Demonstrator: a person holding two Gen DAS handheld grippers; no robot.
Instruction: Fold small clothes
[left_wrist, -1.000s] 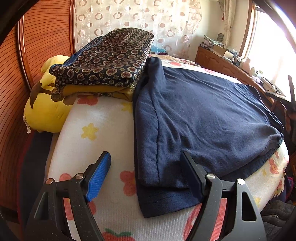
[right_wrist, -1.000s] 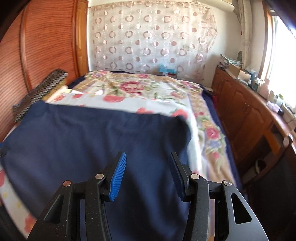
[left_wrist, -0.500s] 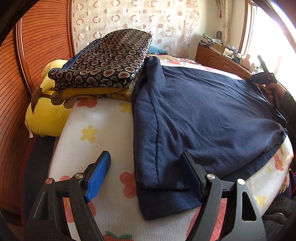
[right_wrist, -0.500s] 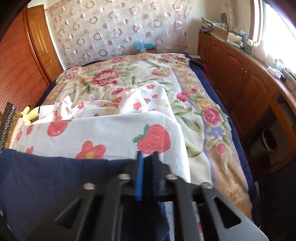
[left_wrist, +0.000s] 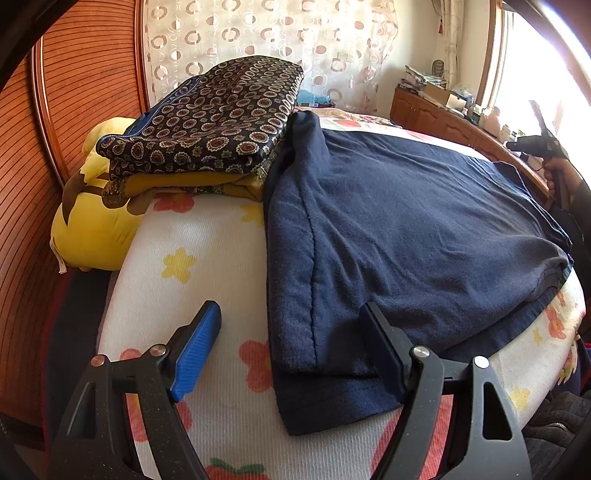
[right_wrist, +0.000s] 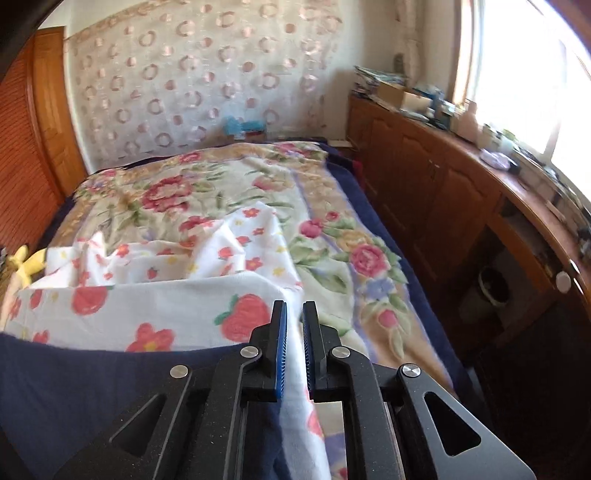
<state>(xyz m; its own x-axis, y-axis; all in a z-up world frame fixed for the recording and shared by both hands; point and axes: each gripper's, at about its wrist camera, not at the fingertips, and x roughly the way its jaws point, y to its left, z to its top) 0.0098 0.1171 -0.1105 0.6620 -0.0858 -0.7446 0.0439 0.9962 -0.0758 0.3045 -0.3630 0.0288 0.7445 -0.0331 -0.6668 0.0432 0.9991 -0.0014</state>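
A folded navy garment (left_wrist: 406, 229) lies flat on a white flowered blanket (left_wrist: 207, 258) on the bed. My left gripper (left_wrist: 291, 343) stands open over the garment's near left corner, blue pad on the blanket side, the other finger over the cloth. In the right wrist view the navy garment (right_wrist: 92, 387) fills the lower left. My right gripper (right_wrist: 294, 306) is past the garment's right edge; its jaws are opening by a narrow gap with only the blanket (right_wrist: 147, 306) showing through it. From the left wrist view, a hand holds the right gripper (left_wrist: 535, 142) above that edge.
A stack of folded clothes (left_wrist: 207, 122), patterned dark on yellow, sits beside the garment, with a yellow plush toy (left_wrist: 88, 229) against the wooden headboard (left_wrist: 26, 184). A floral bedspread (right_wrist: 229, 192) covers the far bed. A wooden cabinet (right_wrist: 443, 192) with clutter runs along the right under the window.
My right gripper shut while it moved right across the navy garment to its far edge, and its pads have now parted slightly. The left gripper has not moved.
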